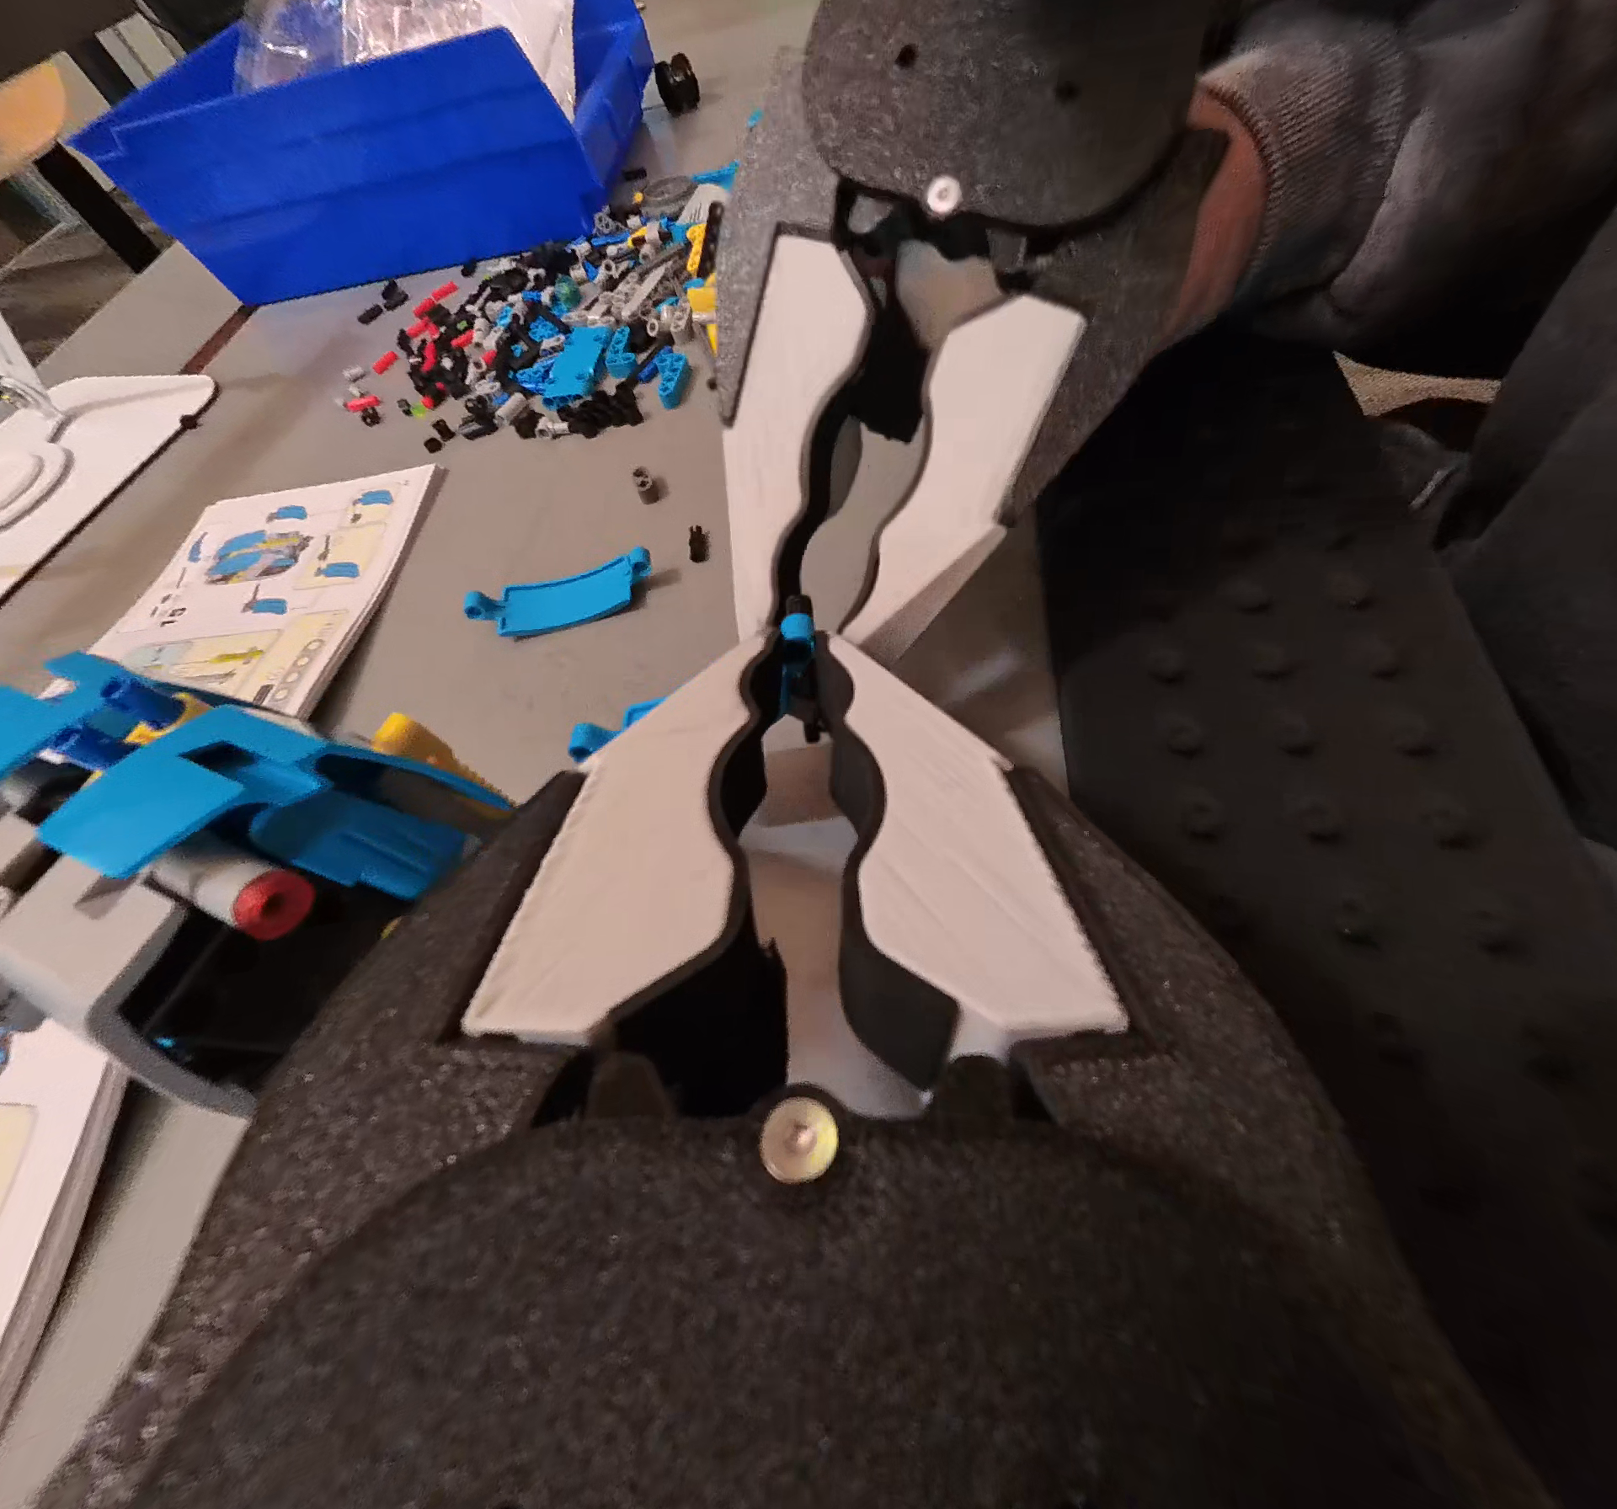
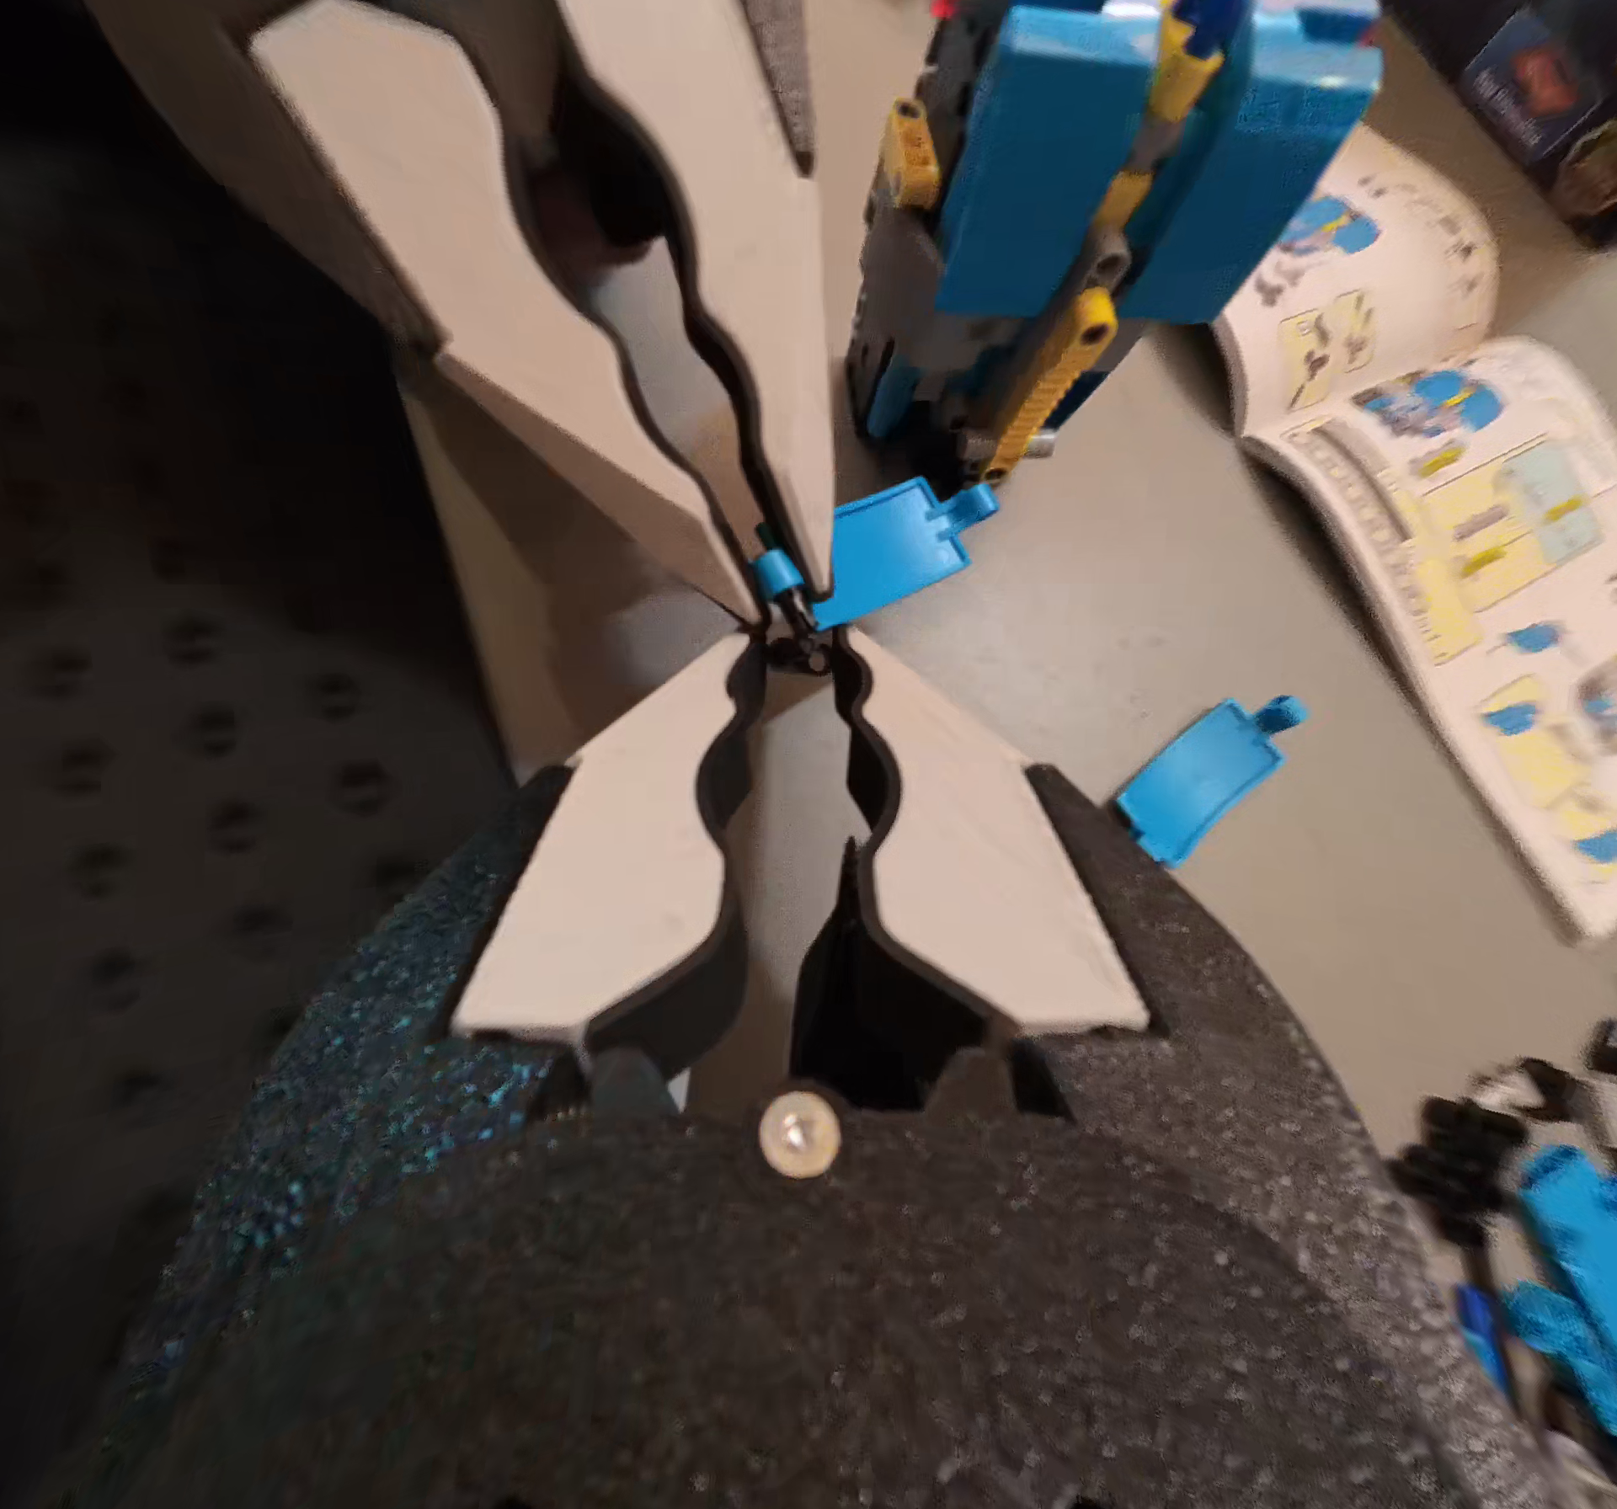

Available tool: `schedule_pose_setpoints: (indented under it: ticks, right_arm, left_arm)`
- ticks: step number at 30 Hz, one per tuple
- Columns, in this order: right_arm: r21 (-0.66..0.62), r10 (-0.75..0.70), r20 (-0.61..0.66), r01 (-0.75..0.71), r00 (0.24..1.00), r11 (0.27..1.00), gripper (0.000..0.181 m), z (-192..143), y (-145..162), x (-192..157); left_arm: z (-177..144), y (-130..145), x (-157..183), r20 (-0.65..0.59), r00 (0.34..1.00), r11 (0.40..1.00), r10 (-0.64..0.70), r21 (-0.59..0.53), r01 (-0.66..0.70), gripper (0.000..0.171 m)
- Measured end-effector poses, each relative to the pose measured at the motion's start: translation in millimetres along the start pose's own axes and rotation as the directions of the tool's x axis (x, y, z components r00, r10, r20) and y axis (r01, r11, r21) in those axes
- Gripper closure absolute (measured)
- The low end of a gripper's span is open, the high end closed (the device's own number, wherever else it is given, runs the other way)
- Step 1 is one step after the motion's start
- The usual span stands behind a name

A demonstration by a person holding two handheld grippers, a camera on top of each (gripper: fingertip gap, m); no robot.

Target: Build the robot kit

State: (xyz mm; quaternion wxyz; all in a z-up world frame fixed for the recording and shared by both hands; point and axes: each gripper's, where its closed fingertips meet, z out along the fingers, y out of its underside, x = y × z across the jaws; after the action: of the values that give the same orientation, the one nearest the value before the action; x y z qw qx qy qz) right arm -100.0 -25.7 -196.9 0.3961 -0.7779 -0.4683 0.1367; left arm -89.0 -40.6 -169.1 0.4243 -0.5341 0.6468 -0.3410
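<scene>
Two grippers meet tip to tip in both views. From the left wrist, the left gripper [image 1: 794, 662] reaches up from 6 o'clock with its white fingers [image 1: 647, 846] closed onto a blue curved panel [image 1: 792, 671], pinched edge-on at the tips. The right gripper [image 1: 792, 603], held by a dark-gloved hand [image 1: 1400, 137], comes down from 1 o'clock and appears closed on a small black pin [image 1: 794, 605] pressed at the panel's top end. At 9 o'clock lies a second curved panel [image 1: 560, 592] on the grey table [image 1: 490, 680], with an open instruction booklet [image 1: 280, 575] beyond it. A heap of small bricks [image 1: 542, 347] sits at 11 o'clock before a blue bin [image 1: 367, 155] of plastic bags. A blue and yellow brick model [image 1: 227, 802] lies at 8 o'clock.

From the right wrist, the right gripper [image 2: 796, 652] rises from 6 o'clock, its tips narrowed around the black pin [image 2: 794, 652], though blur hides the contact. The left gripper [image 2: 783, 583] descends from 11 o'clock, clamping the blue panel [image 2: 884, 557], which juts toward 2 o'clock. The model [image 2: 1094, 181] stands at 1 o'clock, the spare panel [image 2: 1199, 785] at 3 o'clock, the booklet [image 2: 1435, 557] beyond.
</scene>
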Motion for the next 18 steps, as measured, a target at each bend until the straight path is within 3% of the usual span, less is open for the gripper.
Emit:
schedule_pose_setpoints:
  ticks: [3,12,15,18]
  right_arm:
    - [-0.047,-0.072,-0.052,0.069,0.996,0.996,0.168,0.0,4.1,2.5]
    - [-0.011,-0.040,-0.029,0.040,0.999,0.999,0.168,-0.9,1.7,1.7]
    - [0.095,0.072,0.024,-0.074,0.997,0.993,0.167,-15.6,-5.7,10.0]
    - [0.373,0.134,0.214,-0.208,0.968,0.904,0.168,-51.3,-36.7,8.3]
  left_arm:
    - [-1.2,-3.0,-1.4,-0.015,0.999,0.999,-0.044,0.016,0.044,0.165]
    - [-0.9,-3.5,0.6,-0.035,0.998,0.998,-0.059,0.031,0.060,0.165]
    - [-11.0,-12.7,-10.4,-0.001,0.995,0.991,-0.095,0.097,0.095,0.165]
    - [-19.7,-26.7,-8.6,-0.079,0.978,0.961,-0.192,0.189,0.204,0.165]
